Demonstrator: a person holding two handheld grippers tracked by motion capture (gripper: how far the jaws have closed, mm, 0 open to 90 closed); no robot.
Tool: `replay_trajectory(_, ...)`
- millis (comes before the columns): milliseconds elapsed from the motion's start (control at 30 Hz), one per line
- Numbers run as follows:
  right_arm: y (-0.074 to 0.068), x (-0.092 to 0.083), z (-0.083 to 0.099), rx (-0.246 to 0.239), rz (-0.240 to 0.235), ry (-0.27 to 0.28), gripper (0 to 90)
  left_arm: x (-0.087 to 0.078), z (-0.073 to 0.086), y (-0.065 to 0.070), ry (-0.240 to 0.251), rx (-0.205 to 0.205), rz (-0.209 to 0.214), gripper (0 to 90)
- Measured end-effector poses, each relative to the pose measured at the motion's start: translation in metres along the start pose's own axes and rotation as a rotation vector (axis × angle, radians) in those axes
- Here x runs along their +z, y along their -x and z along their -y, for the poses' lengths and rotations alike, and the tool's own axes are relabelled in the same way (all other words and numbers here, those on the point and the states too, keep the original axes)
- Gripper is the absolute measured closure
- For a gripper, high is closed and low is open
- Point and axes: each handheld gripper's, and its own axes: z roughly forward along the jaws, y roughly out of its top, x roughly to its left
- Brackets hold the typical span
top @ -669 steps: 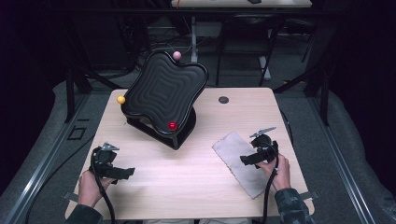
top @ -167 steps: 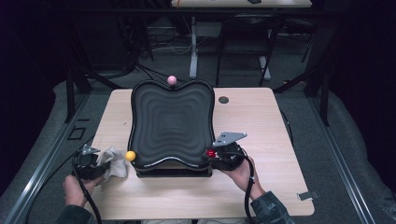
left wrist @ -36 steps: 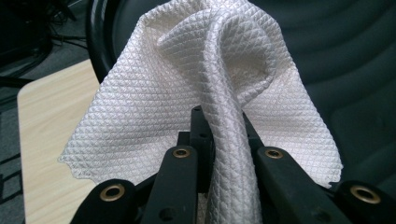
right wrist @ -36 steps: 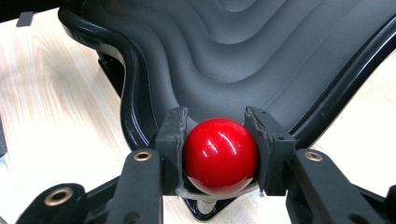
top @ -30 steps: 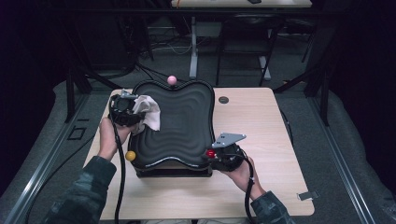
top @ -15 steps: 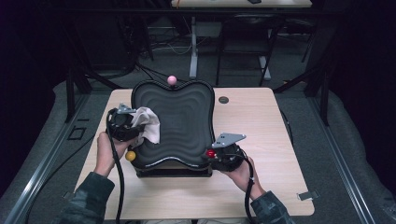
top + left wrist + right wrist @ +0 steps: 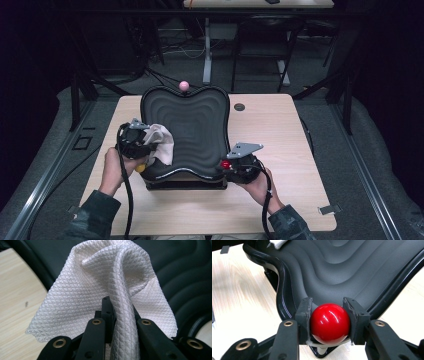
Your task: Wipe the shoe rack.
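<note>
I have the left hand-held gripper (image 7: 142,142) clamped shut on a white cloth (image 7: 161,142), jaws pinching a fold of it, the rest draped onto the left rim of the black wavy tray (image 7: 200,125). In the left gripper view the cloth (image 7: 110,290) rises between the jaws and lies over the tray's ridged face. My right hand-held gripper (image 7: 235,166) is closed on the red ball (image 7: 226,164) at the tray's near right corner; in the right gripper view the pads press both sides of the ball (image 7: 330,323). The tray sits mid-surface, slightly toward the left edge. A pink ball (image 7: 184,86) stands at its far rim, a yellow ball (image 7: 141,168) at its near left corner, under my left hand. A small dark disc (image 7: 239,107) lies on the surface (image 7: 300,150) near the far edge.
</note>
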Motion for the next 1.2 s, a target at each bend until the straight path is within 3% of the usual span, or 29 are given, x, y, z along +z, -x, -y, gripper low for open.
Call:
replay_trajectory(100,-0.001,-0.001,0.000,-0.003,0.015,-0.010,59.7,-0.001,0.003,0.004,-0.010,0.009,-0.001,82.8)
replay_trajectory(167,0.000,0.000,0.000,-0.001,-0.006,0.005,59.7,-0.001,0.005,0.004,-0.015,0.008,0.008,82.9)
replay_trajectory(233,-0.001,-0.001,0.000,-0.005,0.023,-0.015,59.7,-0.001,0.007,0.006,-0.021,0.009,0.015,82.9)
replay_trajectory(300,0.000,0.000,0.000,-0.001,-0.007,0.006,59.7,-0.002,0.010,0.008,-0.027,0.013,0.020,82.9)
replay_trajectory(333,-0.001,-0.001,0.000,-0.006,0.019,-0.012,59.7,-0.002,0.012,0.010,-0.032,0.020,0.021,82.9)
replay_trajectory(367,0.000,0.000,0.000,-0.001,-0.012,0.010,59.7,-0.002,0.013,0.011,-0.036,0.027,0.023,82.9)
replay_trajectory(400,-0.001,-0.002,-0.001,-0.009,0.037,-0.025,59.7,-0.002,0.014,0.014,-0.042,0.033,0.023,82.9)
replay_trajectory(433,0.000,0.000,0.000,-0.002,-0.010,0.008,59.7,-0.002,0.015,0.015,-0.043,0.038,0.023,82.9)
replay_trajectory(467,-0.001,-0.001,0.000,-0.008,0.030,-0.020,59.7,-0.002,0.016,0.017,-0.050,0.042,0.025,82.9)
replay_trajectory(500,0.000,0.001,0.001,0.001,-0.032,0.025,59.7,-0.002,0.016,0.018,-0.051,0.046,0.025,83.0)
replay_trajectory(600,-0.001,-0.001,0.000,-0.007,0.021,-0.013,59.7,-0.002,0.019,0.023,-0.066,0.059,0.035,83.0)
replay_trajectory(667,0.000,0.000,0.000,-0.005,-0.004,0.004,59.7,-0.002,0.021,0.024,-0.073,0.066,0.040,83.1)
replay_trajectory(700,-0.001,-0.001,-0.001,-0.009,0.027,-0.019,59.8,-0.003,0.021,0.024,-0.077,0.066,0.043,83.1)
replay_trajectory(767,0.000,0.000,0.000,-0.007,-0.007,0.004,59.8,-0.003,0.022,0.024,-0.077,0.065,0.045,83.1)
replay_trajectory(833,0.000,0.000,-0.002,-0.013,0.003,-0.016,59.9,-0.003,0.022,0.024,-0.074,0.063,0.043,83.1)
replay_trajectory(1000,0.001,0.000,-0.002,-0.020,-0.012,-0.016,59.9,-0.003,0.015,0.021,-0.071,0.060,0.022,82.9)
replay_trajectory(1200,0.002,0.000,-0.002,-0.021,-0.016,-0.017,59.9,0.000,-0.004,0.011,-0.084,0.054,0.000,82.7)
